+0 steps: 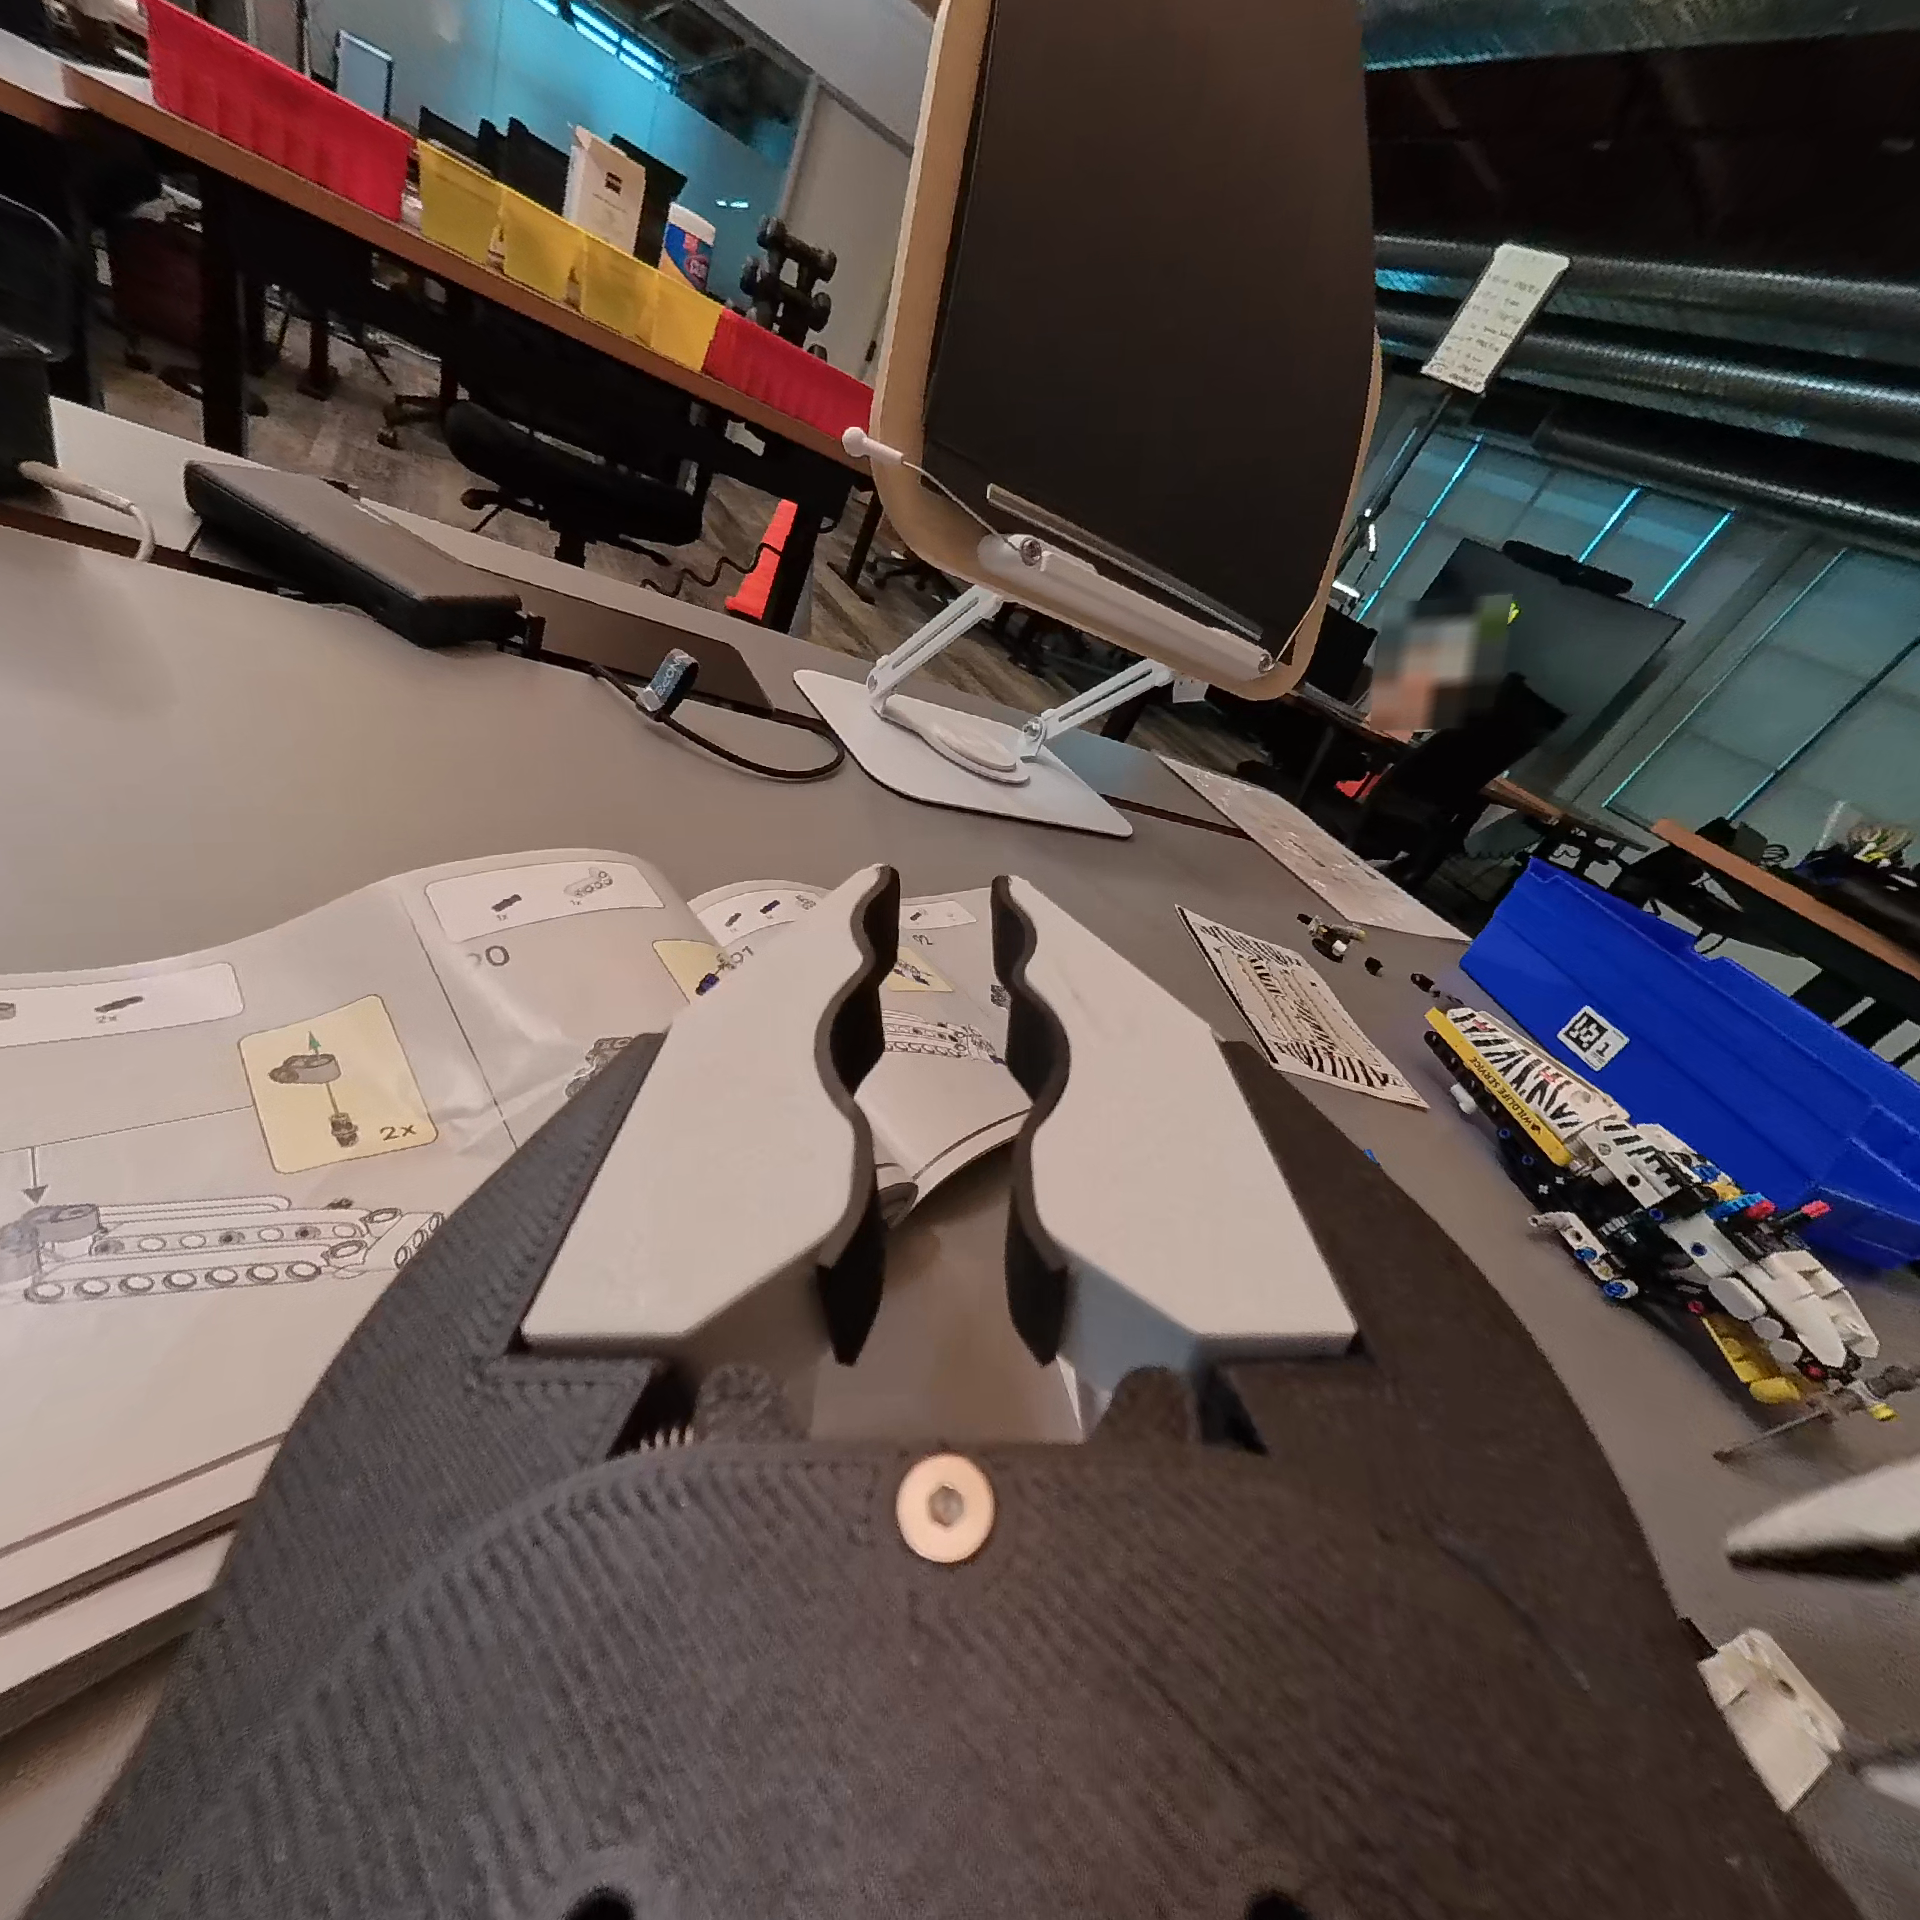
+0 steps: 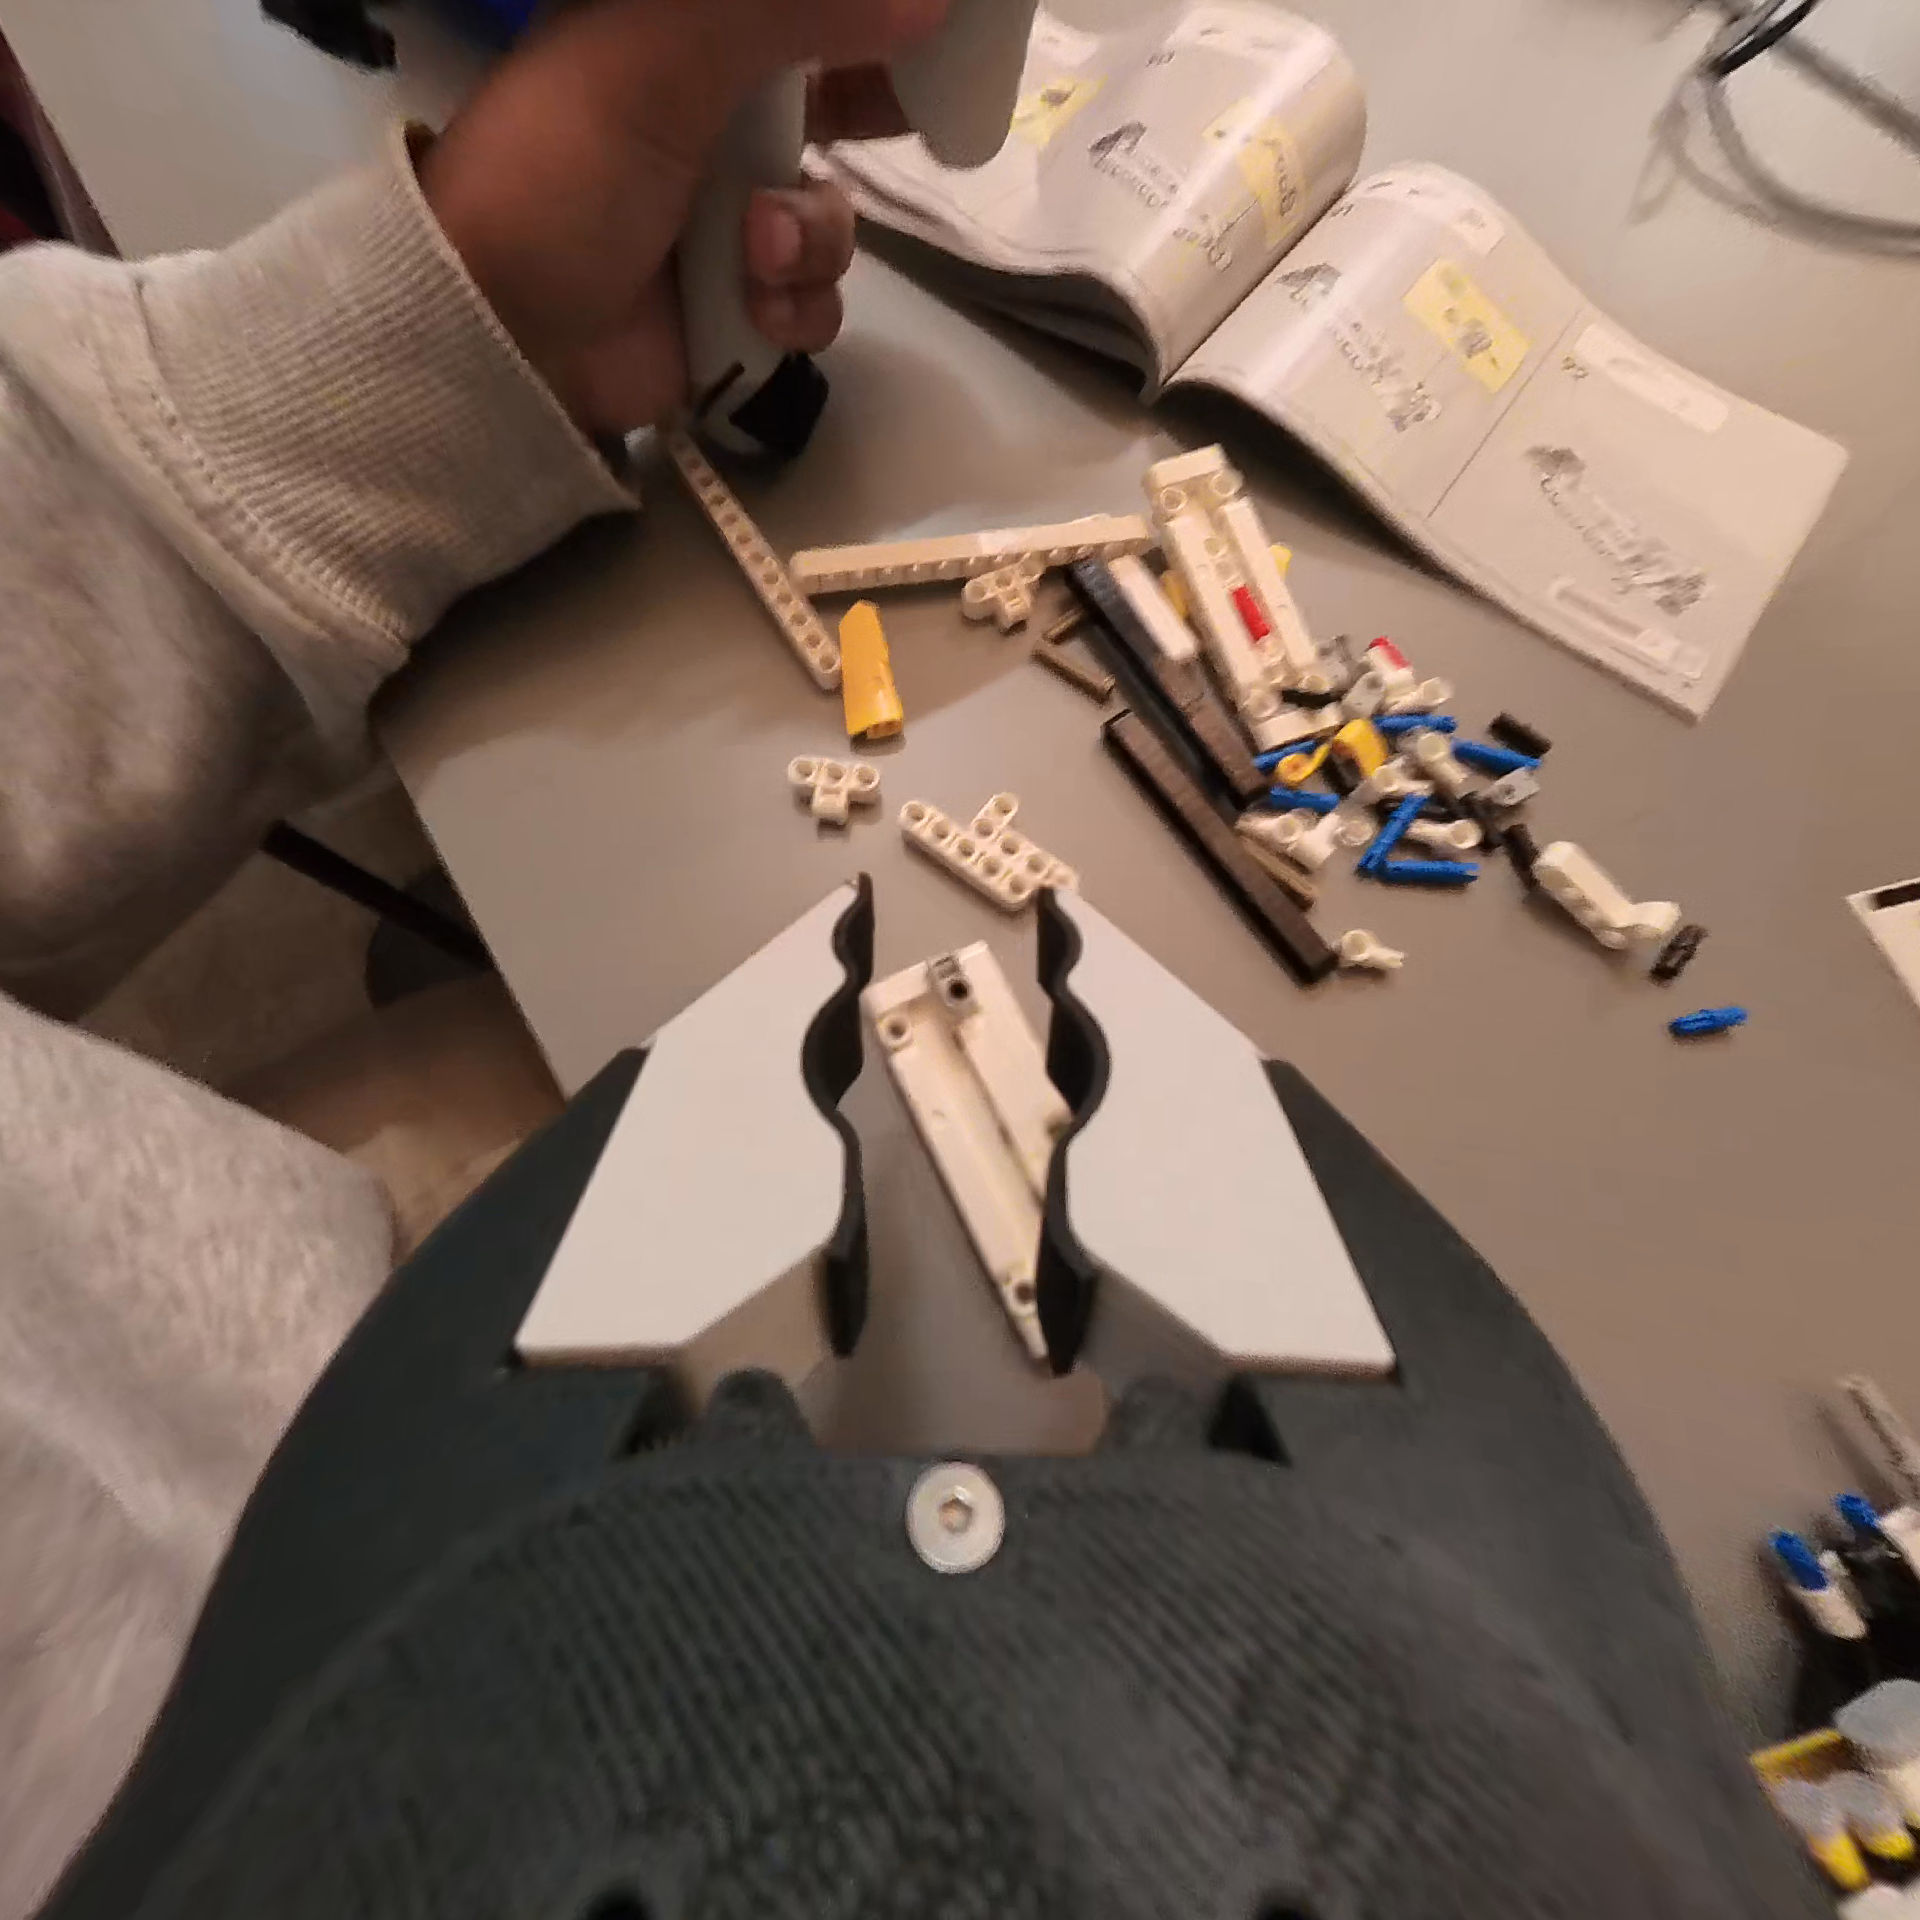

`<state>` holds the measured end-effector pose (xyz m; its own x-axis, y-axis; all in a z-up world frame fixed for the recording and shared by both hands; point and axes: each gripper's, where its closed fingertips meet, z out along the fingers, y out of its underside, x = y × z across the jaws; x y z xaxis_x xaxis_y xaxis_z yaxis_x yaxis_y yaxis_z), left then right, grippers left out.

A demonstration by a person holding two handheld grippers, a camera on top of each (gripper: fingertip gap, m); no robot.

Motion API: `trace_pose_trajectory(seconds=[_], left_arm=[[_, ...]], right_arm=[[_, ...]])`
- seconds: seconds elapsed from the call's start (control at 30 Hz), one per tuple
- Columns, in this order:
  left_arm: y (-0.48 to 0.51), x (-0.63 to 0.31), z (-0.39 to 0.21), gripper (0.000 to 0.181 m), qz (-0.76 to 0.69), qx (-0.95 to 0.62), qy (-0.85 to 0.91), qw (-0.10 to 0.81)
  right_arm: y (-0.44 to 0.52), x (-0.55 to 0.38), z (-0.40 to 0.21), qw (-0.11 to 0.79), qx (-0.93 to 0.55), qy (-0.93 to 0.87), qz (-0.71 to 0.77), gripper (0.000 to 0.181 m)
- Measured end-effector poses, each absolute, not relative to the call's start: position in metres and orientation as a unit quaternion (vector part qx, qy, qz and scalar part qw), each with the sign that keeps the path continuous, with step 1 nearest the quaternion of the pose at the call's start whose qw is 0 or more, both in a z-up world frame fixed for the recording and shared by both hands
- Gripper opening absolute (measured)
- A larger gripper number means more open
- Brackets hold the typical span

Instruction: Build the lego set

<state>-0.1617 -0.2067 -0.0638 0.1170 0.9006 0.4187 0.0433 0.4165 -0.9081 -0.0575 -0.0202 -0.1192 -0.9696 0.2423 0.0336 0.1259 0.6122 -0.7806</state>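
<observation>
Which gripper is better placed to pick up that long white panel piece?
Right. The right gripper has its open jaws either side of the white panel; the left gripper points at the instruction booklet.

A long white lego panel (image 2: pixel 971 1122) lies underside-up beside scattered loose pieces (image 2: pixel 1351 769).

The left wrist view sits low over the grey desk (image 1: pixel 312 707), facing across the open paper instruction booklet (image 1: pixel 260 1091). The right wrist view looks steeply down near the desk's edge; both share that booklet (image 2: pixel 1455 343).
</observation>
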Motion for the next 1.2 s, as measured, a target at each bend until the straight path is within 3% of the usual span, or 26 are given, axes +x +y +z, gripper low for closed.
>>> trace_pose_trajectory(seconds=[0.37,0.6,0.87,1.2], left_arm=[[-0.205,-0.162,-0.064,0.014,0.346,-0.42,-0.564,0.621],[-0.204,-0.162,-0.063,0.014,0.343,-0.419,-0.562,0.625],[-0.203,-0.162,-0.061,0.014,0.338,-0.416,-0.56,0.632],[-0.203,-0.163,-0.062,0.014,0.337,-0.417,-0.56,0.632]], right_arm=[[-0.027,-0.158,-0.078,0.198,-0.162,-0.854,0.452,0.03],[-0.011,-0.213,-0.098,0.287,-0.2,-0.874,0.338,0.008],[-0.031,-0.195,-0.108,0.229,-0.188,-0.883,0.363,0.002],[-0.033,-0.162,-0.1,0.177,-0.151,-0.886,0.4,0.011]])
